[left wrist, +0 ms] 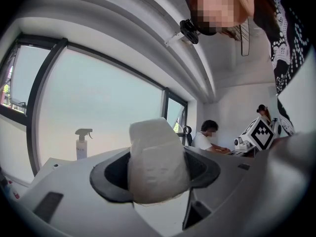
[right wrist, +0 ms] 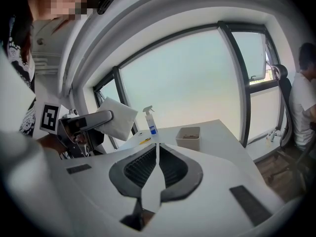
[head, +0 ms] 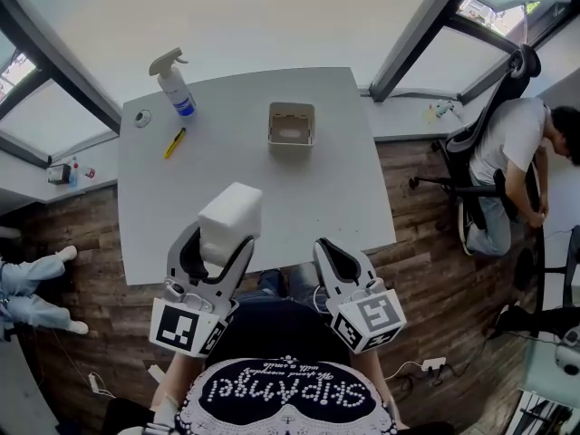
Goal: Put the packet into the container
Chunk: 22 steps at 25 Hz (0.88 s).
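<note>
While left of container point(head: 291, 123), bottle point(head: 174, 84) (yellow tool point(head: 174, 142))

White lettering on the person's black shirt point(head: 285, 392), upside down, seems "SkipAngel".

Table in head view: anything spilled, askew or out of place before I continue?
Nothing stands out. The container sits upright on the table, the spray bottle stands upright, and the left gripper holds the packet.
</note>
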### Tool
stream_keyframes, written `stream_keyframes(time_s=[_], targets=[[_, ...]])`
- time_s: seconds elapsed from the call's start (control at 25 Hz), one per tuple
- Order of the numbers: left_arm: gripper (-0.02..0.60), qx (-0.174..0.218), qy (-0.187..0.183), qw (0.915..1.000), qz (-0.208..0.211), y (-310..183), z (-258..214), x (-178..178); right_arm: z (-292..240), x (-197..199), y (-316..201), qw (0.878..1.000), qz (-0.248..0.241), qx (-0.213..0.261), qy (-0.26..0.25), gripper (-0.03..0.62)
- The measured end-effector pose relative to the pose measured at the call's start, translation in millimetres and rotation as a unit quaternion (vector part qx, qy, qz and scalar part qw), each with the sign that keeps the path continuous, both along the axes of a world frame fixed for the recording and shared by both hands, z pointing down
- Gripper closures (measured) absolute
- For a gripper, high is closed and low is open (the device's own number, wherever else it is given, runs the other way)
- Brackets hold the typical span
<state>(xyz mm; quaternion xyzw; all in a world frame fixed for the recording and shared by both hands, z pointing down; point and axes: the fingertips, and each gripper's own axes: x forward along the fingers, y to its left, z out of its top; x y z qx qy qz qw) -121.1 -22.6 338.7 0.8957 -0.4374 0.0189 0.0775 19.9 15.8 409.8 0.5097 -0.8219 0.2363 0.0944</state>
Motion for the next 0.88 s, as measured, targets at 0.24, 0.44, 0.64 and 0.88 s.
stream_keyframes(time_s=[0.24, 0.44, 0.64, 0.88], targets=[[0.295, -0.008, 0.003, 0.9999, 0.006, -5.0, 3.7, 6.1, 3.1, 1.1, -4.6, 1.000, 0.004, -0.005, -0.005, 0.566], [0.295, -0.009, 0.002, 1.0000, 0.002, -14.8, 1.9, 16.6, 0.5, 10.0, -12.4, 1.000, -0.003, -0.003, -0.003, 0.566], [0.295, -0.015, 0.010, 0.9998, -0.013, -27.1, -2.9, 31.2, -5.9, 25.2, -28.5, 1.000, -0.007, 0.002, -0.007, 0.566], [0.295, -0.016, 0.006, 0.9996, -0.022, -32.8, -4.2, 39.2, -5.2, 27.1, -40.0, 0.999, -0.029, -0.001, -0.015, 0.566]])
